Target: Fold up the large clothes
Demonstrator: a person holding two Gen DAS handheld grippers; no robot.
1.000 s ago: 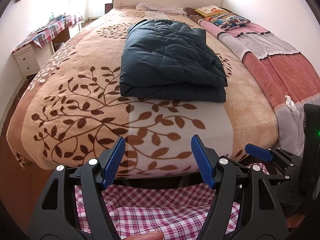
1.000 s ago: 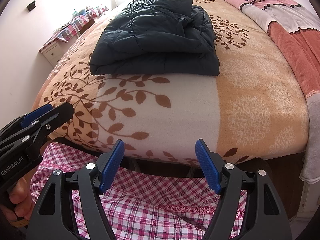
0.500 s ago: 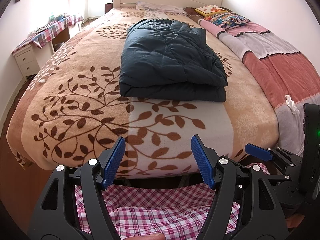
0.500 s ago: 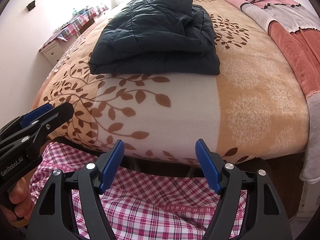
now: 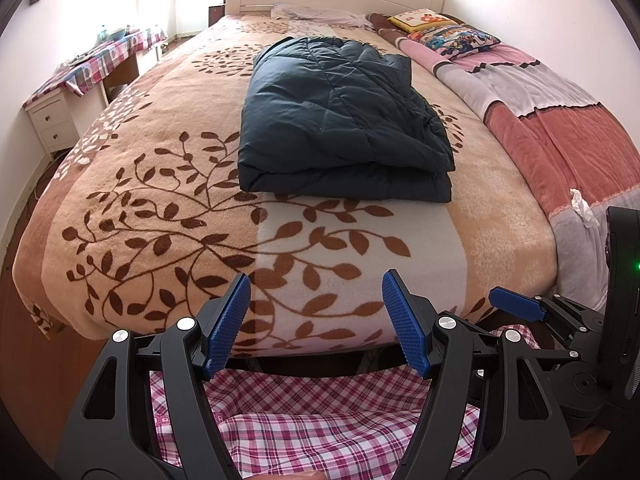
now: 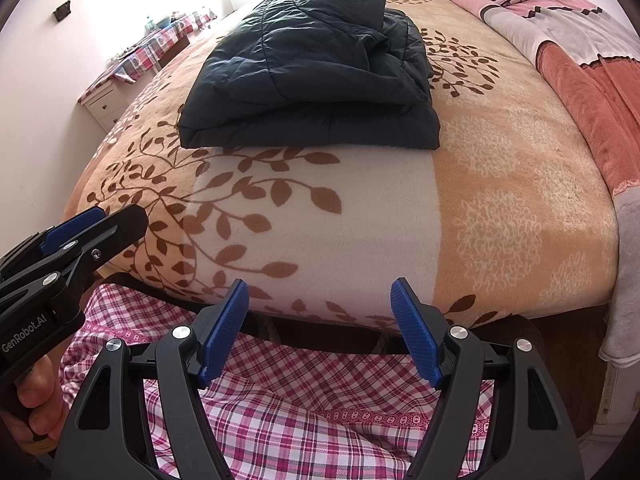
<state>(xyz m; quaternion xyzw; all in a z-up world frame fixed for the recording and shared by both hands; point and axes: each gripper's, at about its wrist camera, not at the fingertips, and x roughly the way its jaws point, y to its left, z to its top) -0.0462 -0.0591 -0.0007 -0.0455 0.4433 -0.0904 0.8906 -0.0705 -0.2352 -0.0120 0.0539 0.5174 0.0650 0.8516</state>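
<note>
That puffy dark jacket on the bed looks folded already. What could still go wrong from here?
The dark jacket is thick and its top layer sits rumpled, so it might spring open or slump sideways. Both the left tool and the right tool hang open at the bed's foot, off the jacket, so nothing presses the fold flat. A fresh grab might pinch the leaf-patterned blanket too.

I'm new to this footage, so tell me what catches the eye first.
A folded dark blue puffer jacket lies in the middle of the bed, on a tan blanket with brown leaf vines. Nearer the camera, the left tool and right tool stand open and empty above pink plaid cloth.
</note>
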